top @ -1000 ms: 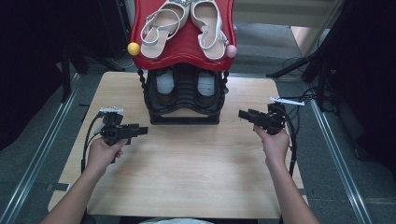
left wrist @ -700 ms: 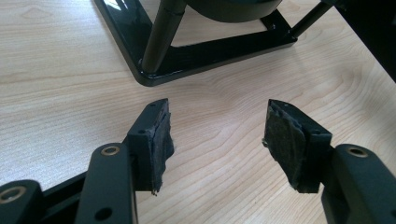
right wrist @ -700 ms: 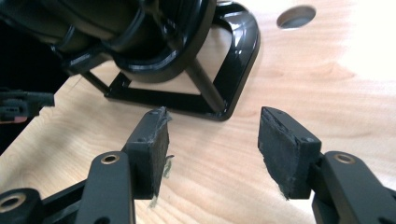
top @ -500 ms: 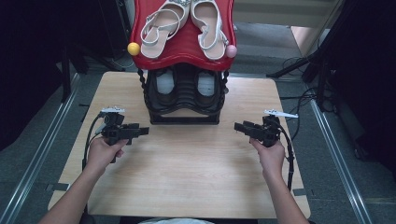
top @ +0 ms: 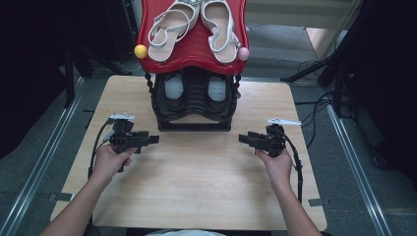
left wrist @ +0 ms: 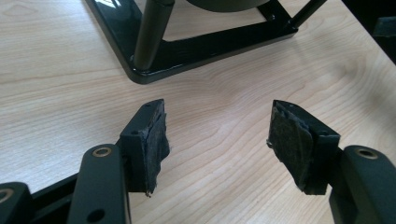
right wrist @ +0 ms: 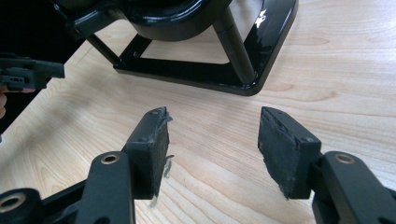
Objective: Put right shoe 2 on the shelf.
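A pale wood bench (top: 196, 187) sits on grey floor betw. metal rails, dark surroundings either side. At the bench's far edge stands a black shoe rack (top: 194, 101), red upper tier (top: 192, 46) carrying a pair of white strappy sandals (top: 196, 27); a yellow ball (top: 140, 51) & a pink ball (top: 243, 53) cap its front corners. A dark pair of shoes (top: 194, 91) w/ pale insoles sits on the lower tier.

Person's forearms enter from the near side, each hand holding black tongs low over bare wood in front of the rack. Left tongs (top: 153, 139) point inward, near the rack's left front corner; jaws have just been opening and now stand wide apart, nothing betw. them. The left gripper view shows the worn pads (left wrist: 156, 140) over bare wood, rack base (left wrist: 196, 46) just ahead. Right tongs (top: 244, 139) also point inward, near the rack's right front corner, jaws released, nothing betw. them (right wrist: 212, 140). Cables trail back from both along the wrists. Neither pair touches the rack.
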The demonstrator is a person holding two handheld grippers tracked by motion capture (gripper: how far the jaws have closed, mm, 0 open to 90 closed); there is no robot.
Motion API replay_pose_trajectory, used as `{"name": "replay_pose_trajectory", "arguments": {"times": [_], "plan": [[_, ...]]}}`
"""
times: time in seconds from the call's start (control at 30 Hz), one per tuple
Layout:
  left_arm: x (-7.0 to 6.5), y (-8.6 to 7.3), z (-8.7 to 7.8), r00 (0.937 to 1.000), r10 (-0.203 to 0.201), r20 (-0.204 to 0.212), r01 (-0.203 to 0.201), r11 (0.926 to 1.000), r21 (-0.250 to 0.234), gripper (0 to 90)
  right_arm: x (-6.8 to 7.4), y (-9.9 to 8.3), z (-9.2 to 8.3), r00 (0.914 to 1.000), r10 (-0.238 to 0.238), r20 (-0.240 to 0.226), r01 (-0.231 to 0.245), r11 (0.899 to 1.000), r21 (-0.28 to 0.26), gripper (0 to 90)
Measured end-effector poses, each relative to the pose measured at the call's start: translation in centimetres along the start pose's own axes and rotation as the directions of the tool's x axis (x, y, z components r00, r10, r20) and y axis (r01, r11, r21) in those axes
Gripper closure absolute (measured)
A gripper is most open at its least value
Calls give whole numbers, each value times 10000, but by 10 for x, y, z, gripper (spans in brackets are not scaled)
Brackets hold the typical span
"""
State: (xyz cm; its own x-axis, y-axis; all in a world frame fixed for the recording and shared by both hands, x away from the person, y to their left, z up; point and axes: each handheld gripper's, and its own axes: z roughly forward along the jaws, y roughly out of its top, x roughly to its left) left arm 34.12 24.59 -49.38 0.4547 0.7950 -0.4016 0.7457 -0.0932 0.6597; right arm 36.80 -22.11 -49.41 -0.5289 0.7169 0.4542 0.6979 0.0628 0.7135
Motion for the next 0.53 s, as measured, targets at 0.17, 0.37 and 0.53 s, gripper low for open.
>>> {"name": "replay_pose_trajectory", "arguments": {"times": [0.17,0.37,0.53], "plan": [[-1,0,0,9998,-101,176,101,9999,33,361,2,0,-1,9998,-166,109,166,9999,-13,446],[-2,0,5,9999,-60,151,55,9995,310,353,4,0,0,9983,-533,233,531,9986,83,432],[-6,-3,11,9996,269,51,-271,9985,472,301,5,-1,3,9949,-886,485,872,9958,294,411]]}}
